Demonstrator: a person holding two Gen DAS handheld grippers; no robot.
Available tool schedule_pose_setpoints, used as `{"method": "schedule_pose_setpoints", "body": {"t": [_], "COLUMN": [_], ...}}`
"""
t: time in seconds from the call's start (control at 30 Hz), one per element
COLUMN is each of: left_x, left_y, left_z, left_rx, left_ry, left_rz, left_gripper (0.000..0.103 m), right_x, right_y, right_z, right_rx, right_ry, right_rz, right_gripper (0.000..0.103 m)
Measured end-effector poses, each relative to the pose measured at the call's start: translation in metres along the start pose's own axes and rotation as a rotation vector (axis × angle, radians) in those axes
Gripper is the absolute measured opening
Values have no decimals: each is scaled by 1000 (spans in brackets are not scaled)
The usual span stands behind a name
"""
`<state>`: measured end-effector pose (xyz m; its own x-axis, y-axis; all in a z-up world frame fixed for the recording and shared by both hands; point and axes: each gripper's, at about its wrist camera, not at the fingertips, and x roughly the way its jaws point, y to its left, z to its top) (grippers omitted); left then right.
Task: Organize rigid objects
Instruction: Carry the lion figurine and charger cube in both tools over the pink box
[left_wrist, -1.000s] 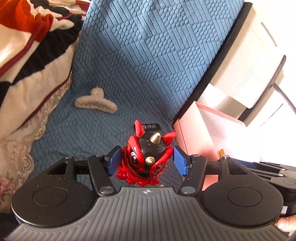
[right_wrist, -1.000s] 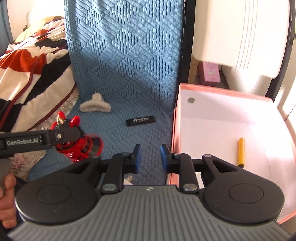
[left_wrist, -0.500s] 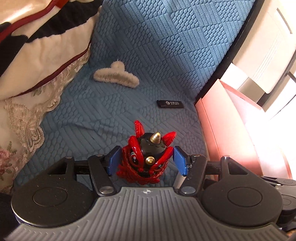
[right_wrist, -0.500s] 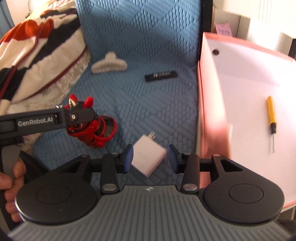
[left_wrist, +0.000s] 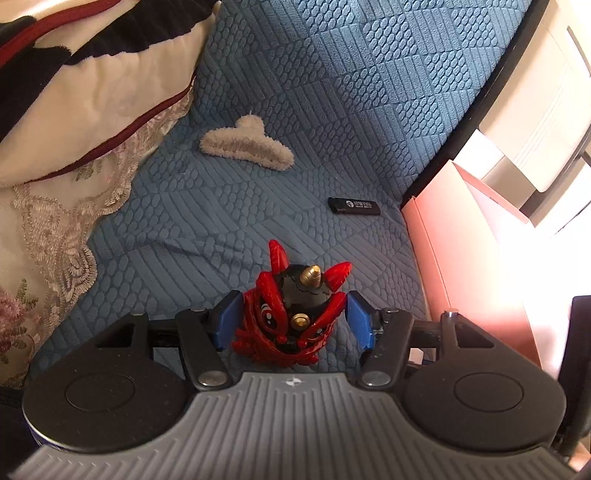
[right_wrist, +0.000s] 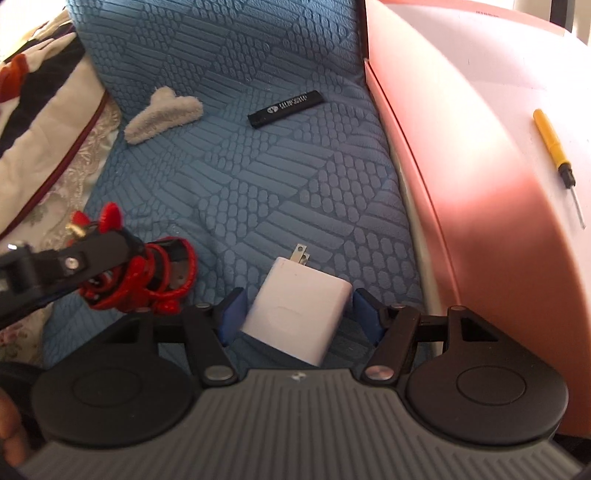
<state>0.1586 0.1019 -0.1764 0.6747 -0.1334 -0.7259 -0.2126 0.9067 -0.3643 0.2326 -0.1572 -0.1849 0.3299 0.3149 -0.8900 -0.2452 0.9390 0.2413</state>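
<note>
Blue quilted bedding covers the bed where everything lies, with a pink box pressed against its right edge. Nearest, the right tongs point steeply down with the white charger plug between their blue pads; the jaws are opening, a clear gap shows at the right pad, and the left pad looks just beside the plug's edge, so nothing is gripped. The plug lies skewed across the gap, its long axis running from the tongs' base up and slightly left, prongs pointing away. That skew is what the next grasp turns on, I judge: closing would pinch it across its width, corner first unless the wrist rolls. The right hand is plainly the nearer one to it.

Just left, the left tongs stand half wide around the red lion-dance figurine, which sits on the bedding; the pads lie close to its sides, and whether they press I cannot tell. Farther off lie the black USB stick and the fluffy hair claw. Inside the box rests a yellow screwdriver
</note>
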Motion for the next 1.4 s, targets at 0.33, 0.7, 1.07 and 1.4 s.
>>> {"method": "schedule_pose_setpoints", "body": {"t": [0.33, 0.7, 1.07, 1.4], "left_x": [-3, -29, -60, -67], "left_y": [-12, -43, -94, -148], "left_z": [-3, 14, 50, 72], "left_rx": [37, 54, 79, 109], "left_ry": [-3, -43, -123, -164], "left_rz": [-15, -69, -129, -194], "left_gripper": [66, 66, 66, 66], "right_x": [-11, -75, -144, -184], "right_y": [-2, -13, -25, -71], "right_z": [3, 22, 58, 78], "right_rx": [-55, -110, -191, -130], "right_ry": [-15, -132, -267, -372], "right_rz": [13, 74, 96, 53], "right_gripper": [54, 54, 54, 54]}}
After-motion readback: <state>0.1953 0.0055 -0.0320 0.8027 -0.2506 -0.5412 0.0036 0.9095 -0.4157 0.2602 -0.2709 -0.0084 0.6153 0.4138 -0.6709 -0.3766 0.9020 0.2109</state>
